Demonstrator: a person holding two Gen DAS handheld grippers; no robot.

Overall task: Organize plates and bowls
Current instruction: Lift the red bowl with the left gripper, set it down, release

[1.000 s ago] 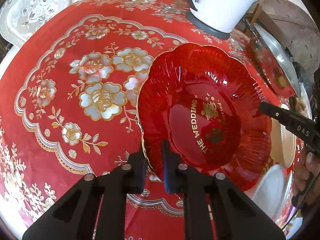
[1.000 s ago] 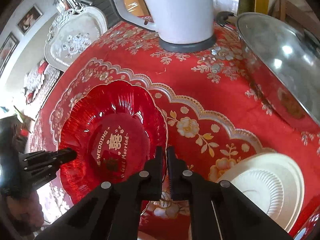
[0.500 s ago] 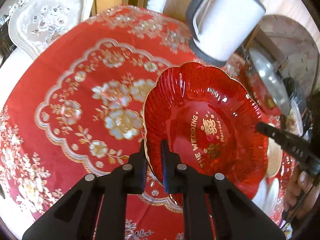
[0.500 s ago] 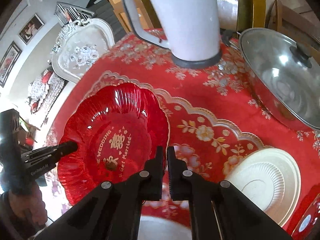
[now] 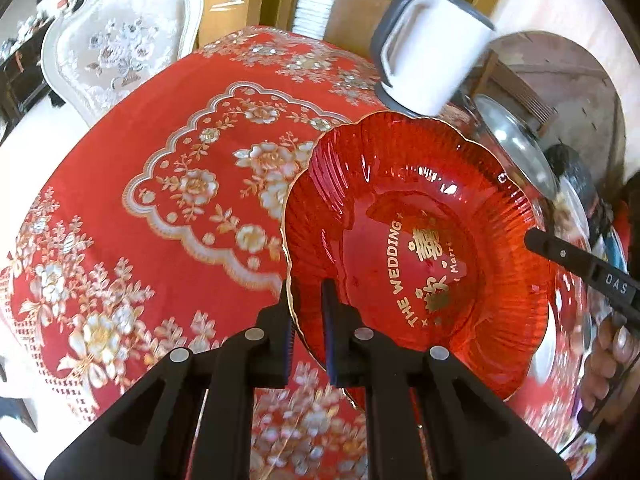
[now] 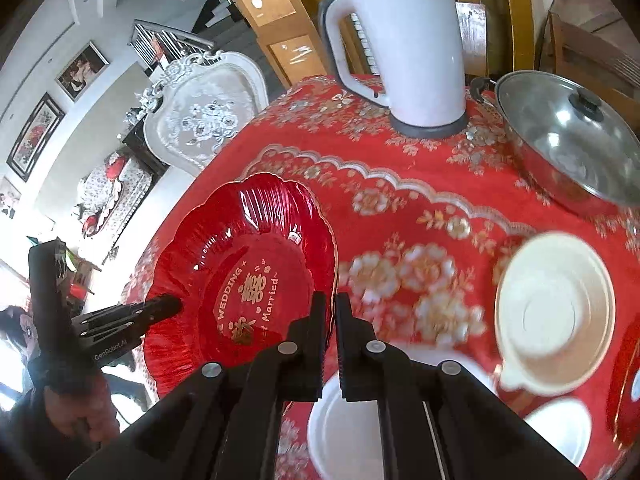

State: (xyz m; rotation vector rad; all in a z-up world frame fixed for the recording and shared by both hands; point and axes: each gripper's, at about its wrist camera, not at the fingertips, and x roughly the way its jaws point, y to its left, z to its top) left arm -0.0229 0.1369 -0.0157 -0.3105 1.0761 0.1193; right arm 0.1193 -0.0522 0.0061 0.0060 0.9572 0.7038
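Observation:
A red scalloped glass plate (image 5: 420, 248) with gold lettering hangs tilted above the table. My left gripper (image 5: 306, 292) is shut on its near-left rim. My right gripper (image 6: 328, 304) is shut on the opposite rim of the same red plate (image 6: 248, 276). In the left wrist view the right gripper's finger (image 5: 576, 260) shows at the plate's right edge. A cream bowl (image 6: 556, 316) sits on the cloth to the right, with white plates (image 6: 344, 432) below my right gripper.
A white kettle (image 6: 416, 52) stands at the table's far side, a lidded steel pot (image 6: 568, 140) to its right. The red floral tablecloth (image 5: 160, 200) lies bare to the left. A white ornate chair (image 5: 120, 44) stands beyond the table edge. Another red dish (image 6: 626, 384) shows at far right.
Both grippers have lifted the red plate higher off the table, so the table looks smaller and farther. The white dishes below have come into the right wrist view.

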